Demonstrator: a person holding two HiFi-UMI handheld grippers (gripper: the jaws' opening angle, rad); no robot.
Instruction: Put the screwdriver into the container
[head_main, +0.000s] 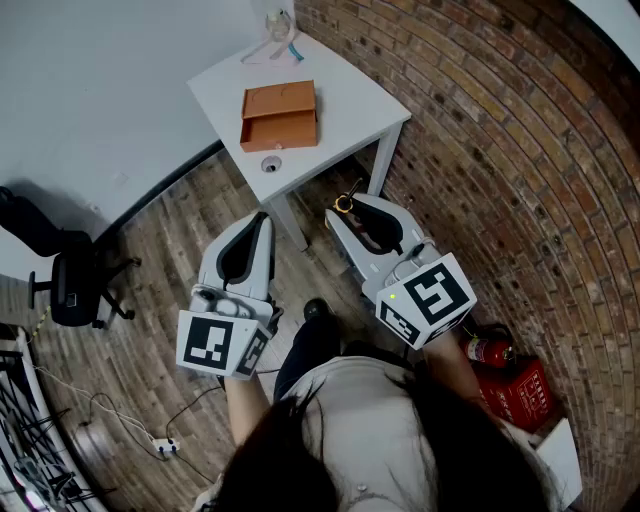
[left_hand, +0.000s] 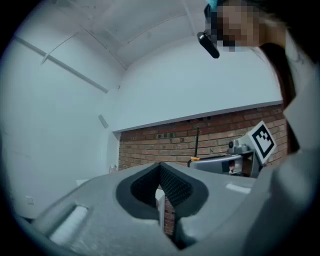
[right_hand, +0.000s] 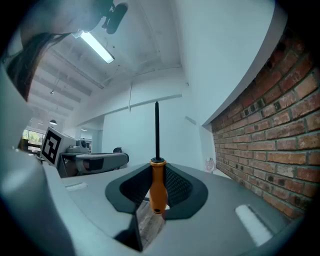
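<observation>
- Both tongs, left tongs (head_main: 262, 220) and right tongs (head_main: 352, 212), are near the person (head_main: 360, 430); the container (head_main: 279, 116) sits far off on the table (head_main: 360, 95).
- Left gripper view: the left tongs (left_hand: 161, 172) are pressed together, empty.
- Right gripper view: the right tongs (right_hand: 158, 175) pinch the screwdriver (right_hand: 158, 192) by its orange handle. A loose pinch could drop it on the floor (right_hand: 147, 220).

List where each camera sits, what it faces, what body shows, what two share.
Head view: on the head, steeply down on table, left tool, right tool; hair shows.
Left gripper view: on left tool, level toward brick wall; jaws together.
Right gripper view: on right tool, level; jaws clamp screwdriver.
Shared: each gripper view shows the other tool.
</observation>
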